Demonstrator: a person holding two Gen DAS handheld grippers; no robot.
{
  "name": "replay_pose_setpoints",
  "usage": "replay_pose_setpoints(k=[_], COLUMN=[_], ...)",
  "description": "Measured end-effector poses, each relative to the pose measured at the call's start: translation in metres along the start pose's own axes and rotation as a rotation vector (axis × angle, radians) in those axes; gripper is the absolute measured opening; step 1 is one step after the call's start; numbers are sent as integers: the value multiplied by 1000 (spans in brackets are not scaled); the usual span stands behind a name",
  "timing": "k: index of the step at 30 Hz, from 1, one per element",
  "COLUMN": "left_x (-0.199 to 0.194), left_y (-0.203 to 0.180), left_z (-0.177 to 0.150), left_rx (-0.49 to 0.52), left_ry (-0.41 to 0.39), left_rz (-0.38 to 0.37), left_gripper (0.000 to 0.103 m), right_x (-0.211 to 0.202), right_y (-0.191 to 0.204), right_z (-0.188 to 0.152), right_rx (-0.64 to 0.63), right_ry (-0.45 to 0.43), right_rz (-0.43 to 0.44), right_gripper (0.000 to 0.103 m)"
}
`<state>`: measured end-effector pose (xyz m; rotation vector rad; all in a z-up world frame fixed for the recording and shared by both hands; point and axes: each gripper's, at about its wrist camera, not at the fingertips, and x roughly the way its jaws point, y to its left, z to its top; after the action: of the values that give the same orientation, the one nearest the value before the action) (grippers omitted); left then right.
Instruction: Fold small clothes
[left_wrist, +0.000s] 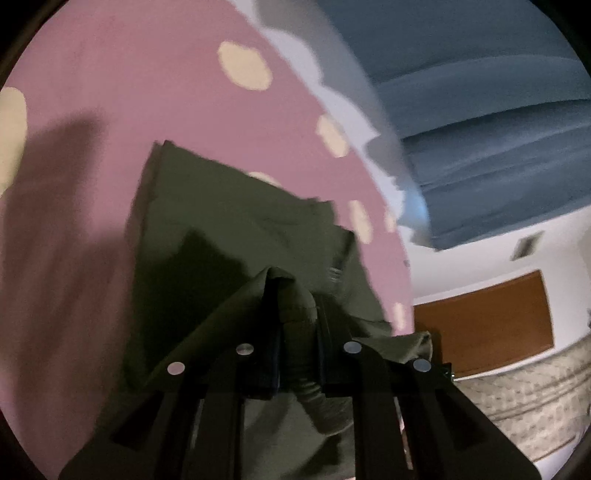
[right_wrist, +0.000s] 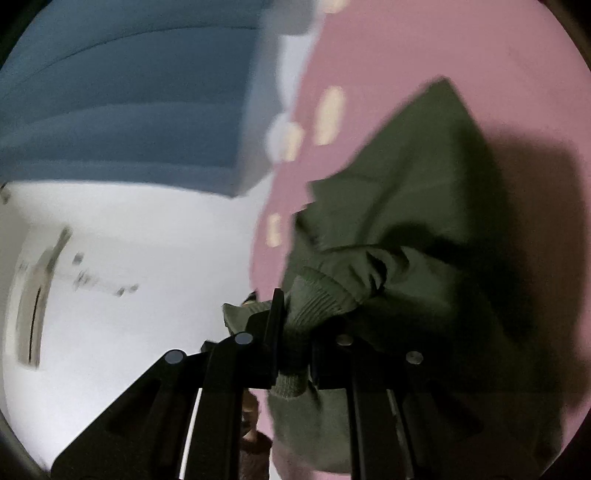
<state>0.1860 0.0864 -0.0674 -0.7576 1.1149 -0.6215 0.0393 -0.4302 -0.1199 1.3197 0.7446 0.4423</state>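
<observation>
An olive-green garment (left_wrist: 229, 229) lies partly on a pink cloth with cream spots (left_wrist: 110, 92). My left gripper (left_wrist: 293, 295) is shut on a bunched fold of the garment and lifts it off the pink cloth. In the right wrist view the same garment (right_wrist: 417, 192) hangs over the pink cloth (right_wrist: 461, 44). My right gripper (right_wrist: 299, 306) is shut on the garment's ribbed cuff or hem. Both views are blurred.
A blue sofa (left_wrist: 480, 110) stands beyond the pink cloth's scalloped white edge, and also shows in the right wrist view (right_wrist: 122, 103). A white floor (right_wrist: 147, 240), a brown panel (left_wrist: 484, 317) and a patterned rug (left_wrist: 517, 406) lie to the side.
</observation>
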Motion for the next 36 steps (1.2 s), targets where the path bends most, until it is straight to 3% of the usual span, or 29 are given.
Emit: replay_pose_setpoints(k=[3, 7, 11, 15, 17, 21, 24, 27, 36], left_x=[10, 4, -17, -51, -59, -51, -25, 1, 55], left_y=[7, 4, -3, -24, -39, -60, -71, -73, -78], left_z=[6, 10, 9, 2, -1, -14, -19, -15, 1], left_rx=[-10, 53, 113, 271, 389, 618, 791, 866, 925], left_ry=[21, 53, 23, -85, -161, -190, -149, -67, 86], left_rz=[6, -17, -15, 44, 141, 257, 324, 362, 380], left_gripper=[18, 25, 41, 61, 67, 69, 72, 72, 69], right_x=[14, 17, 10, -8, -17, -28, -19, 0, 51], right_y=[-22, -24, -15, 3, 17, 52, 70, 74, 74], right_z=[11, 18, 23, 20, 17, 12, 11, 16, 34], right_rx=[58, 60, 20, -90, -189, -448, -641, -779, -925], right_ry=[0, 29, 37, 12, -11, -46, -23, 33, 147], right_rz=[0, 36, 24, -41, -108, -279, -410, -516, -552], right_gripper=[13, 19, 30, 41, 54, 62, 64, 64, 62])
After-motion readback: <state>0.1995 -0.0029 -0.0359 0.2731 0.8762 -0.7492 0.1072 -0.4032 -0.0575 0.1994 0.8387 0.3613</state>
